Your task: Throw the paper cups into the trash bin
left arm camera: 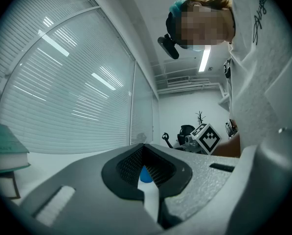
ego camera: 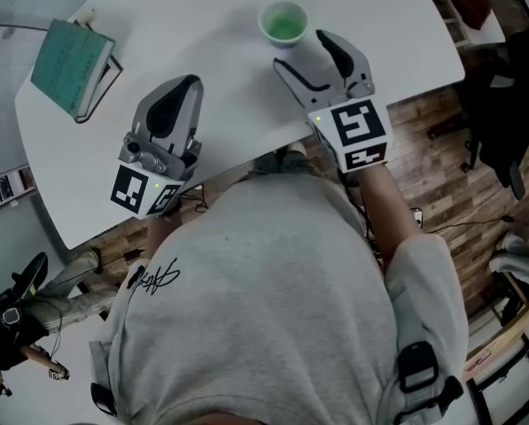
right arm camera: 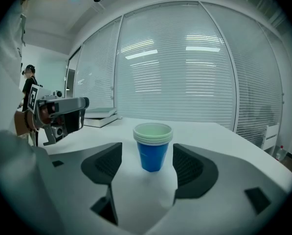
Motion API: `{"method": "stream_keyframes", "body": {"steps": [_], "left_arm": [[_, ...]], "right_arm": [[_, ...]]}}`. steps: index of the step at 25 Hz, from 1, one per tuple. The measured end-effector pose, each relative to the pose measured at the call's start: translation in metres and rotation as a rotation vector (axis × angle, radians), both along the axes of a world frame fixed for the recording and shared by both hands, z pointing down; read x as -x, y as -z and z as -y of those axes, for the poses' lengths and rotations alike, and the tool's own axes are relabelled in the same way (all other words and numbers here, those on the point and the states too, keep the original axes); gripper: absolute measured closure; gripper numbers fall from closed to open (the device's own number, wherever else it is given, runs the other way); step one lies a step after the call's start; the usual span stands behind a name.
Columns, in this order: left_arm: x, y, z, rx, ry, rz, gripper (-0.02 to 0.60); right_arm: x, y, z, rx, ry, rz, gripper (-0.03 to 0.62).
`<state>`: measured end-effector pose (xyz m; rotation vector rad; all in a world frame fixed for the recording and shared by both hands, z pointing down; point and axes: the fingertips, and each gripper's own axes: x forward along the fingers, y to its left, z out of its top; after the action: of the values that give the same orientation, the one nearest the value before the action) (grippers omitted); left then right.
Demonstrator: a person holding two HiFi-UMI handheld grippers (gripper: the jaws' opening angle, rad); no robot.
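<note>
We find the stack of paper cups (ego camera: 284, 23) standing upright on the white table (ego camera: 202, 25), near its far edge. The cups are blue outside, pale green inside, with several rims nested one in another. The right gripper (ego camera: 301, 51) reaches toward the stack with its fingers spread wide. In the right gripper view the stack stands in the gap just ahead of the two dark pads (right arm camera: 104, 164), and neither pad touches it, so this gripper holds nothing.

The left gripper (ego camera: 182, 87) lies level over the near part of the table, well apart from the cups. Its fingers are drawn together with nothing gripped. Through the narrow slit between them in its own view, we glimpse only a sliver of the distant blue cup.

A green book (ego camera: 72, 67) lies at the table's far left corner, away from both grippers. Below us is the person's grey sweatshirt (ego camera: 264, 290), and wooden flooring (ego camera: 441, 149) shows past the table's edge.
</note>
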<state>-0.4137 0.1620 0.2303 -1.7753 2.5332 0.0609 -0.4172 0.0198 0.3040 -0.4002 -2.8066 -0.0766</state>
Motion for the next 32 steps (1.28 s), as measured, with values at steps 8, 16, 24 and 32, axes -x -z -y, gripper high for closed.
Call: {"method": "stream_keyframes", "body": {"steps": [8,16,24,32], "left_arm": [[0.009,-0.001,-0.008,0.001,0.026,-0.001,0.584],[0.016,0.000,-0.012,-0.001,0.041,-0.006,0.584],[0.025,-0.001,-0.021,-0.005,0.056,-0.010,0.584],[0.027,-0.001,-0.023,0.013,0.066,0.018,0.584]], "right_arm": [[0.012,-0.005,0.004,0.003,-0.032,-0.023,0.290],[0.025,-0.011,-0.002,0.023,-0.027,-0.056,0.284],[0.037,-0.016,-0.005,0.036,-0.030,-0.076,0.284],[0.044,-0.017,-0.007,0.051,-0.039,-0.077,0.284]]}}
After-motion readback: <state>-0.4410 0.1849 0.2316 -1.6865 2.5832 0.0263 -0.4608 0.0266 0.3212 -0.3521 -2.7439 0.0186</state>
